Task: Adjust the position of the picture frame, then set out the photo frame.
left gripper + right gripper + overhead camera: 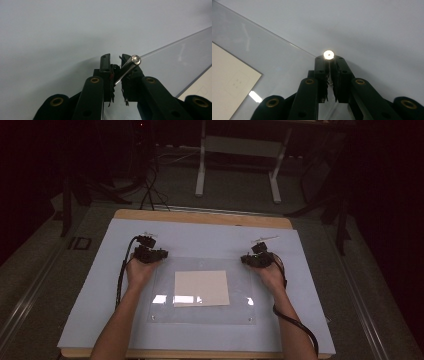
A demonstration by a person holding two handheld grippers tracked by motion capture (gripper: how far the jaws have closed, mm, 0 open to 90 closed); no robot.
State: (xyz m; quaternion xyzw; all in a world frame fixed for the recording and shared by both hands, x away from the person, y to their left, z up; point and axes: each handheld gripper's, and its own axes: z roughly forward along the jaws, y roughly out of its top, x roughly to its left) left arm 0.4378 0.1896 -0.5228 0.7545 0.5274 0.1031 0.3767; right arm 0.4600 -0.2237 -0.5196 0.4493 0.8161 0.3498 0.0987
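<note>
left hand (137, 271): we see it come in from the bottom edge of the high view, forearm angled up and slightly inward, palm down, wrist low at the left edge of the clear sheet (165, 312).
left gripper (148, 241): points away from the person, over the pale blue mat (95, 310). In its own view the jaws stand a little apart; a thin metal rod (127, 69) lies slanted across the gap, round bright end up against the right-hand jaw. We can't tell if the pads actually press on it.
right hand (270, 276): mirrors the left, forearm angled up and inward from the bottom, cable trailing along the wrist, hand at the right edge of the clear sheet.
right gripper (258, 246): points away and a bit inward. Jaws nearly together, clenched on a second metal rod (328, 54), which runs straight along the jaws so we see mostly its shiny round end at the tips.
rod positions: both are up in the grippers, just past the far corners of the clear sheet.
paper (201, 288): white sheet lying flat in the middle of the clear sheet, between the two hands, untouched.
table (200, 216): wooden edge showing beyond the mat.
</note>
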